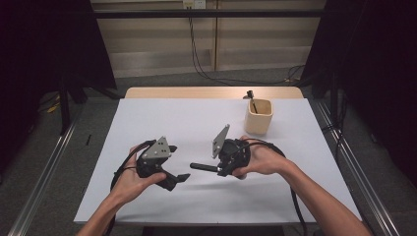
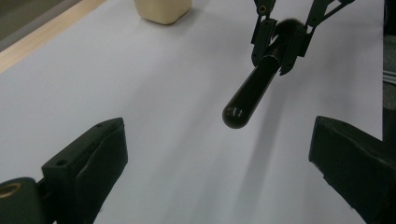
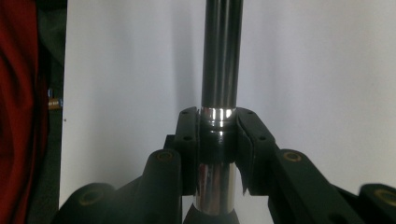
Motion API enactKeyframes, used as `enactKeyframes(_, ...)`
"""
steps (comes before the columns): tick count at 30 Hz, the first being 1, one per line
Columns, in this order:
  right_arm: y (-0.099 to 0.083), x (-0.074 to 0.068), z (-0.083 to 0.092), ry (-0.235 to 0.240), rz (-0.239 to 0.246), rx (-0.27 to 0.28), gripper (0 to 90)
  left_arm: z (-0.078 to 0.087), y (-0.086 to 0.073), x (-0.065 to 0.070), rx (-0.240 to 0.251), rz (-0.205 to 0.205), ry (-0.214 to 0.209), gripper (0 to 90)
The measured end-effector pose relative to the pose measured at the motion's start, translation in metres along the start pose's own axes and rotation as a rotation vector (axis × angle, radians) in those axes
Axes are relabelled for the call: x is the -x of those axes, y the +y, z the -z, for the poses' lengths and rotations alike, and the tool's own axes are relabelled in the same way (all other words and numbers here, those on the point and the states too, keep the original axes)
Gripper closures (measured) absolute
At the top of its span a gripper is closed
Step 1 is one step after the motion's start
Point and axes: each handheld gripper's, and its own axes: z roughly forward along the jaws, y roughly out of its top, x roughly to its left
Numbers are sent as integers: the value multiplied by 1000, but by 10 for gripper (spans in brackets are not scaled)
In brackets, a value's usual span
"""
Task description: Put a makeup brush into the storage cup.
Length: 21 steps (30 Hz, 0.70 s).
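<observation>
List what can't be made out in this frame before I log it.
- Black pen: rear end hidden inside right gripper, all views.
- Beige cup: top cut off by left gripper view's edge.
- Item in the cup: too small to identify, high view.
- Left gripper: fingers partly cut off.

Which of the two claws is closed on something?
The right claw: it grips a black cylindrical rod that points toward the left claw, whose jaws stand apart with nothing between them.
</observation>
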Motion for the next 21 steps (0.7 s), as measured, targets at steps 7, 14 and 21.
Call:
enactKeyframes(7,5,1,-5,12,15,-63,723,-8,5,0,-79,-22,-57,43)
enactKeyframes(14,7,-2,-11,39,43,-103,723,-16,7,-1,-143,-53,-74,43)
enactKeyframes(21,8,-2,-14,46,47,-109,723,-25,9,-5,-201,-60,-113,61)
